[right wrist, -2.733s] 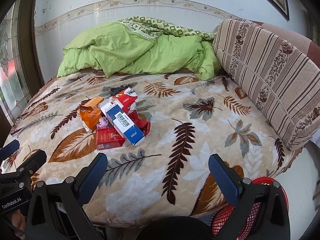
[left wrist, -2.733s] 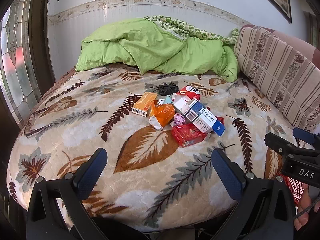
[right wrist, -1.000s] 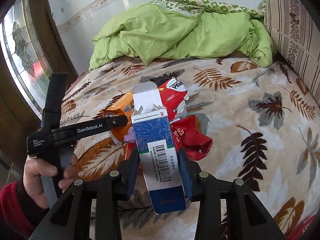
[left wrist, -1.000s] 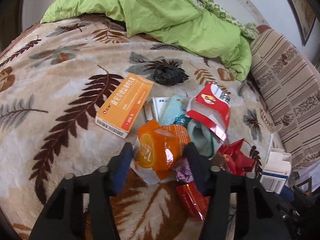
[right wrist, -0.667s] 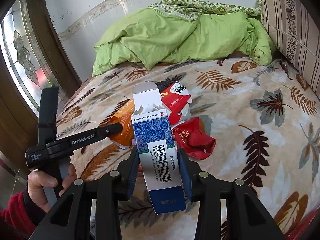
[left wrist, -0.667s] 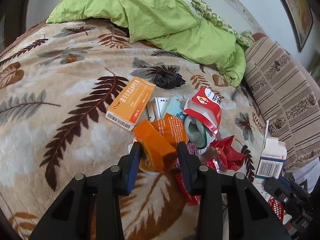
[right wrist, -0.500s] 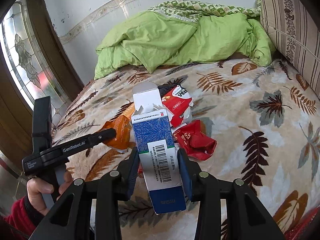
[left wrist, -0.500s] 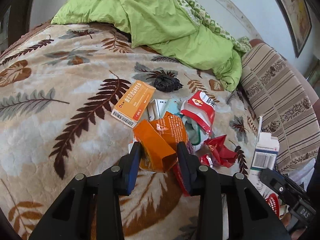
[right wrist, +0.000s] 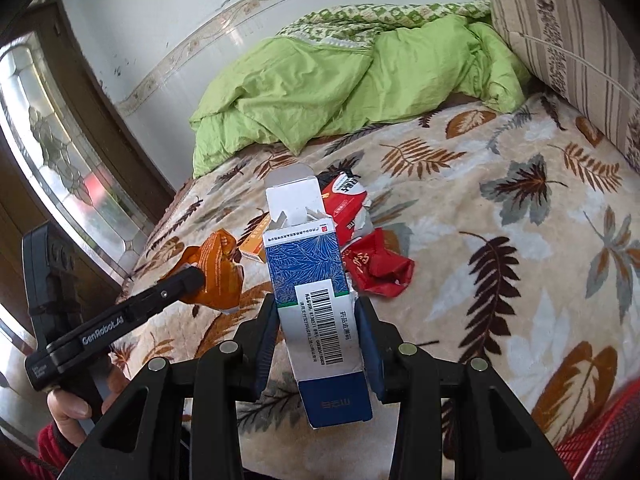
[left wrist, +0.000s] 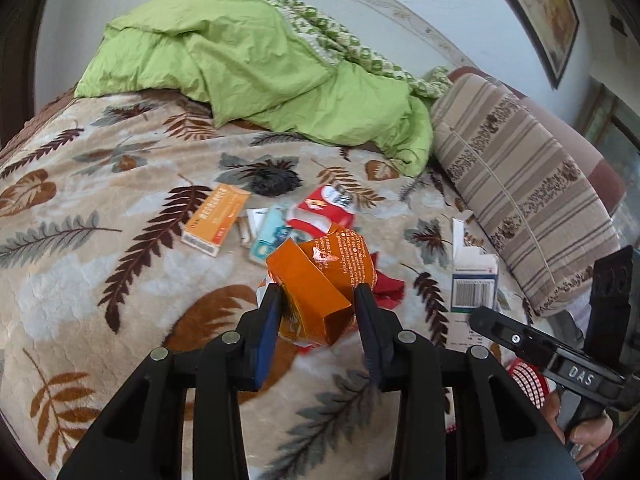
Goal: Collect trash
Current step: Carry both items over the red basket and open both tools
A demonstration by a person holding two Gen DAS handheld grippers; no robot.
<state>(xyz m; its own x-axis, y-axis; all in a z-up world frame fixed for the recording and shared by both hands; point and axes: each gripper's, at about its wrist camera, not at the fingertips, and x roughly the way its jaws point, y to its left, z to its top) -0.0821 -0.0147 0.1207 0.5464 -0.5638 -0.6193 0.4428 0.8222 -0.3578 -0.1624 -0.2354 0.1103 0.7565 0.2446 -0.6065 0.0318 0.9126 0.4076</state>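
Observation:
My left gripper (left wrist: pixel 316 300) is shut on a crumpled orange wrapper (left wrist: pixel 320 284), lifted off the leaf-patterned bed cover (left wrist: pixel 100 280). In the right wrist view that orange wrapper (right wrist: pixel 218 272) hangs from the left gripper's tip at the left. My right gripper (right wrist: pixel 318 312) is shut on an opened blue and white carton (right wrist: pixel 316 292) with a barcode; the same carton (left wrist: pixel 474 280) shows at the right of the left wrist view. Left on the bed lie an orange box (left wrist: pixel 216 220), a teal packet (left wrist: pixel 268 236), a red and white pack (left wrist: pixel 328 208) and a crumpled red wrapper (right wrist: pixel 376 266).
A green duvet (left wrist: pixel 256 68) is heaped at the head of the bed, and a striped bolster (left wrist: pixel 520 192) lines the right side. A black wad (left wrist: pixel 276 178) lies beyond the litter. A red mesh basket (right wrist: pixel 600 444) stands below the bed's near right edge. A glazed door (right wrist: pixel 52 140) is on the left.
My left gripper closed on the orange wrapper and lifted it back from the pile. The right gripper drew back a little, still holding the blue and white carton.

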